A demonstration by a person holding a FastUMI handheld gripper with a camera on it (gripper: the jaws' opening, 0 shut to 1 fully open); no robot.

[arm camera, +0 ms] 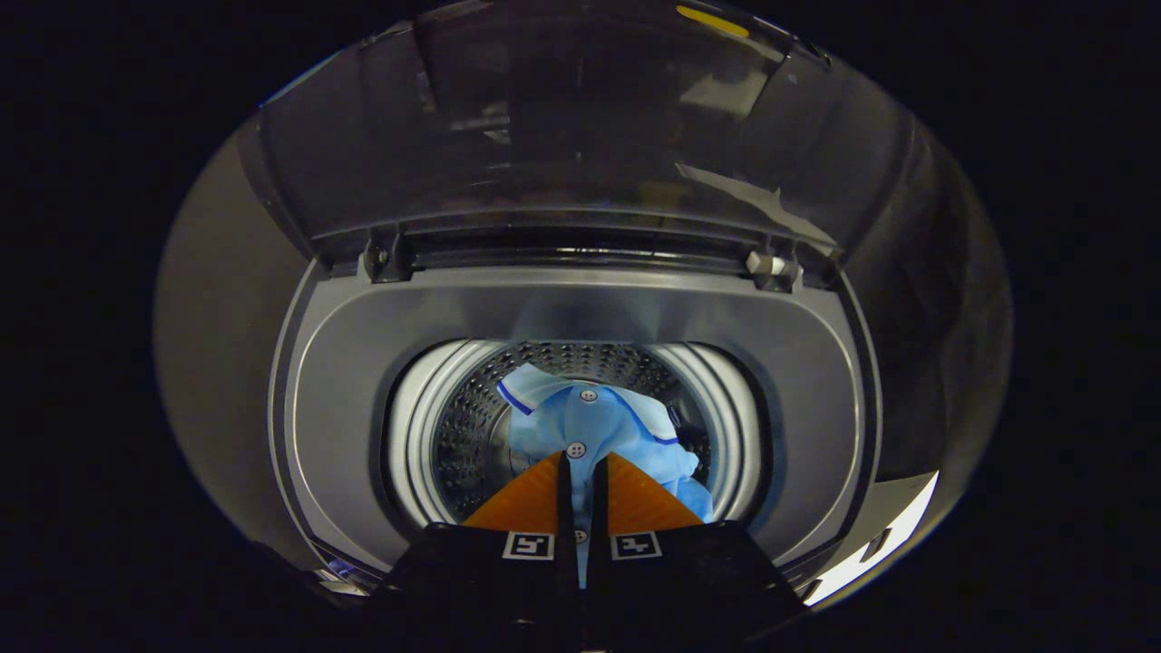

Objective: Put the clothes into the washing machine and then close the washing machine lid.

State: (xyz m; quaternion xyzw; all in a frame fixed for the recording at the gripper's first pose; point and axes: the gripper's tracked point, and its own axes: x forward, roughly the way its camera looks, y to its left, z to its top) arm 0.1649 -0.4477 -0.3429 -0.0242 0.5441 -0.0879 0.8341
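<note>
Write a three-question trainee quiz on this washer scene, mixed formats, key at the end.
1. True or false: the washing machine lid is closed.
2. What do the gripper jaws pinch: A) a towel, B) the light blue shirt, C) nothing?
3. Fill in: the shirt hangs over the perforated ___.

Key: 1 false, the lid stands raised behind the opening. 2 B, the jaws are nearly together with shirt fabric between them. 3 drum.
</note>
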